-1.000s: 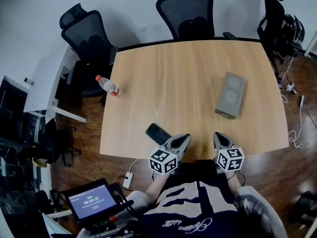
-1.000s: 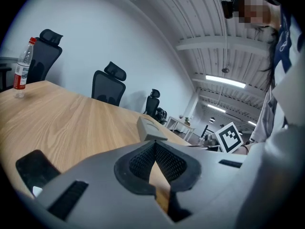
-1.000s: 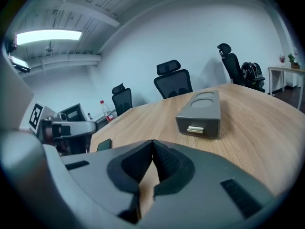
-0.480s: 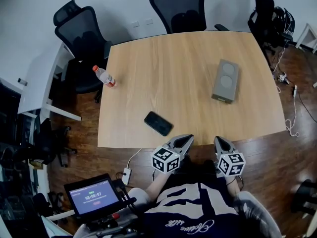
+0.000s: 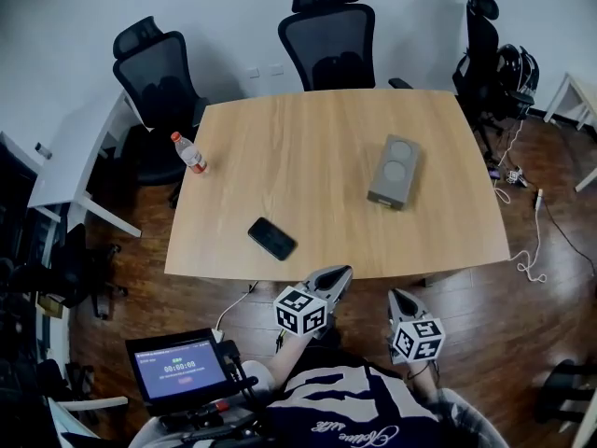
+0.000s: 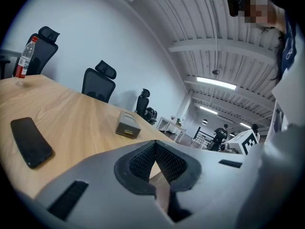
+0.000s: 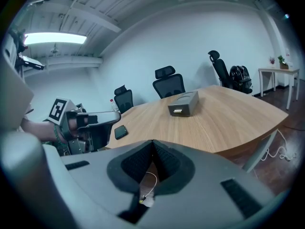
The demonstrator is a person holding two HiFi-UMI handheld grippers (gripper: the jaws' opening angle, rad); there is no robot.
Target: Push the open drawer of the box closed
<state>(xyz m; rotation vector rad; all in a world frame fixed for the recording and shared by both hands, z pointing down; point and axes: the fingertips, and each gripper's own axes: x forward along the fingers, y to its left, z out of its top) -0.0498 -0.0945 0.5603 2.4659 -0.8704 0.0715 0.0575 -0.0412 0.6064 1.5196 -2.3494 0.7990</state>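
- The box (image 5: 392,171) lies on the far right part of the table (image 5: 298,147), with its drawer (image 7: 177,111) end facing me. I can't make out how far the drawer sticks out.
- I judge that nothing is done yet: neither tool touches the box, so the reach and the whole push remain.
- The left gripper (image 5: 341,272) and right gripper (image 5: 393,296) both hang off the table's near edge, well apart from the box. Their fingers are pressed together on nothing.
- A phone (image 5: 271,238) and a bottle (image 5: 189,153) sit to the left, clear of the path.
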